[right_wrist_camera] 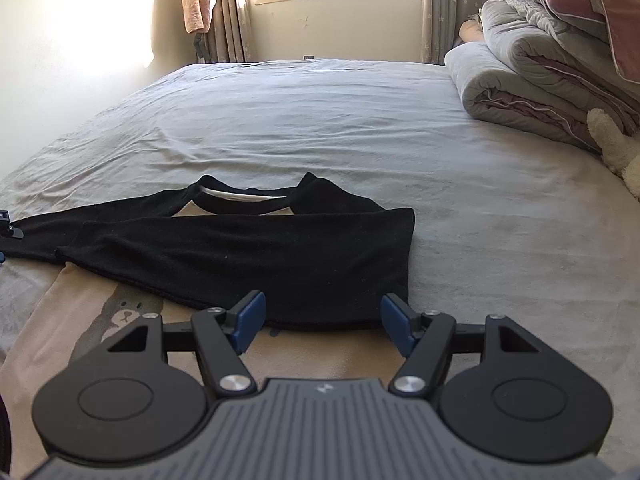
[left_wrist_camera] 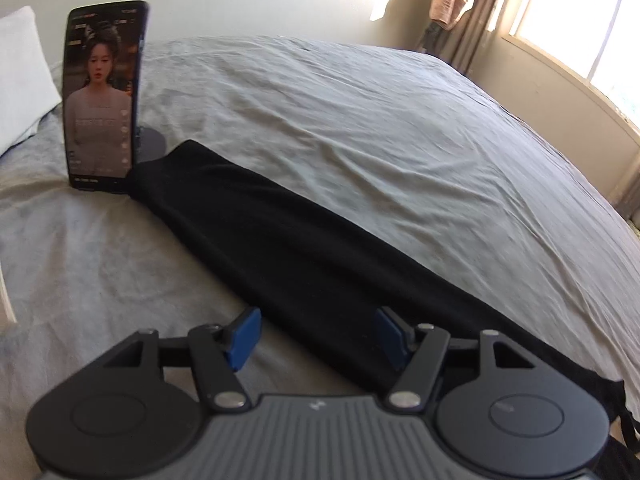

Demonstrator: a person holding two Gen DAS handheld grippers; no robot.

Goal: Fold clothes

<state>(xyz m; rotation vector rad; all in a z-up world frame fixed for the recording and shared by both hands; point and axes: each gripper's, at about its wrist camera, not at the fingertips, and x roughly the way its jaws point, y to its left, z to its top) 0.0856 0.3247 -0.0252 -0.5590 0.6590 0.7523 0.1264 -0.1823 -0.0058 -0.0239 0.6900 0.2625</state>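
Note:
A beige shirt with black sleeves and a bear print (right_wrist_camera: 120,312) lies flat on the bed. In the right wrist view one black sleeve (right_wrist_camera: 248,264) is folded across the chest, below the black collar (right_wrist_camera: 248,196). My right gripper (right_wrist_camera: 323,320) is open and empty, just above the folded sleeve's near edge. In the left wrist view the other black sleeve (left_wrist_camera: 280,240) stretches out straight across the sheet towards a phone. My left gripper (left_wrist_camera: 316,338) is open and empty over the near part of that sleeve. The left gripper's tip shows at the right wrist view's left edge (right_wrist_camera: 7,226).
A phone on a stand (left_wrist_camera: 102,96) stands upright at the sleeve's far end, with a white pillow (left_wrist_camera: 24,76) behind it. Folded quilts (right_wrist_camera: 552,60) and a plush toy (right_wrist_camera: 616,148) sit on the bed's right side. The grey sheet (right_wrist_camera: 320,128) runs to the window wall.

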